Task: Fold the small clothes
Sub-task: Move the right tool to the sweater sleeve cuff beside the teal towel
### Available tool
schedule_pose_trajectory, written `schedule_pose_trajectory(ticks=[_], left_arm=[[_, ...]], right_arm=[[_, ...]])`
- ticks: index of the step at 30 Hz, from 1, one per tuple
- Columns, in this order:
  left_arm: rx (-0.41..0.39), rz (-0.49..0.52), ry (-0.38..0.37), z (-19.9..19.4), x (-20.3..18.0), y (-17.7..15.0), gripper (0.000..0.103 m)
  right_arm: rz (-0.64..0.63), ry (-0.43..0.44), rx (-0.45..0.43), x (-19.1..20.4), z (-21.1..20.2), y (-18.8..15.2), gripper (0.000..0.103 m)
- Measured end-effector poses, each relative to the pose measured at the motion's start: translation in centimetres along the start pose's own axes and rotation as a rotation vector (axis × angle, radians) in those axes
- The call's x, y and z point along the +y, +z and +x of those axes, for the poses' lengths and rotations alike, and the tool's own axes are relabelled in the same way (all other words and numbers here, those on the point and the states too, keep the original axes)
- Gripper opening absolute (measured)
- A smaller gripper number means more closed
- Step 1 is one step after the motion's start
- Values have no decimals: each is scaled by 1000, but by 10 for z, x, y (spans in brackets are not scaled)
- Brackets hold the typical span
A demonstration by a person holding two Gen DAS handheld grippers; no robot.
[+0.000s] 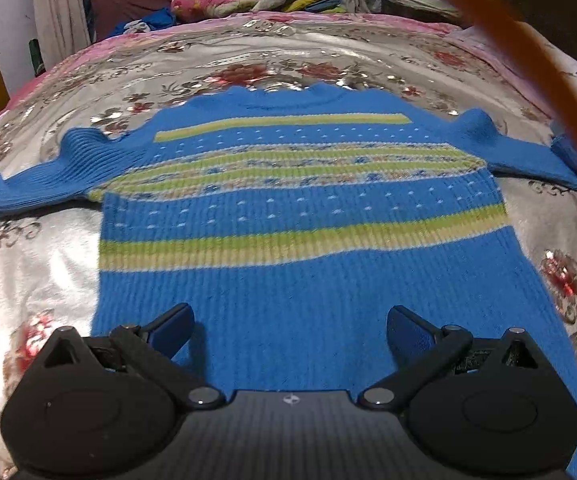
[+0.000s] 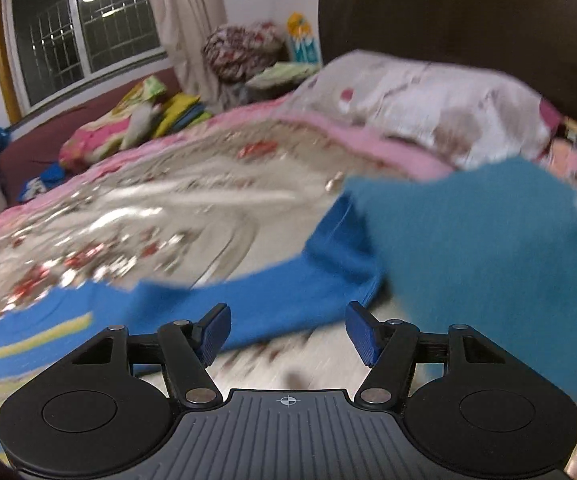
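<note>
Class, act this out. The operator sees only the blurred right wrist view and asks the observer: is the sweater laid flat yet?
Observer: Yes. The left wrist view shows the whole sweater spread flat on the bedspread.
Operator: Are the sleeves folded in?
Observer: No, both sleeves stick out sideways.
Operator: And the left gripper?
Observer: The left gripper is open over the sweater's lower part, with nothing gripped.

We see a blue sweater banded lime-green and cream with white flecks, silver bedspread with red flowers, pink edging.
</note>
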State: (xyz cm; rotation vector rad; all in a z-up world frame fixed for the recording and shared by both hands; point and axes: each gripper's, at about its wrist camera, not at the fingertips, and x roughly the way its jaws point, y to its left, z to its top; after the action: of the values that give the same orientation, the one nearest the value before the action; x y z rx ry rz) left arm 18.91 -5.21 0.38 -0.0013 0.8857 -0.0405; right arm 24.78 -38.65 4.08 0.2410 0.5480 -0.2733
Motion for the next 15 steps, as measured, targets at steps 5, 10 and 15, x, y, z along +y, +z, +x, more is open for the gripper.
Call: schedule_pose_trajectory(ticks=[5,10,15], left_arm=[[-12,21,-19,7,-9,2,103],[-9,24,-24,14,-10,-2,103],[-16,25,-32,14,-9,-4,103]], right_arm=[[-25,-42,-7,-16,33,18,47],[-76,-44,7,-21,57,21,47],[-156,-26,45,-11,79,15,44]])
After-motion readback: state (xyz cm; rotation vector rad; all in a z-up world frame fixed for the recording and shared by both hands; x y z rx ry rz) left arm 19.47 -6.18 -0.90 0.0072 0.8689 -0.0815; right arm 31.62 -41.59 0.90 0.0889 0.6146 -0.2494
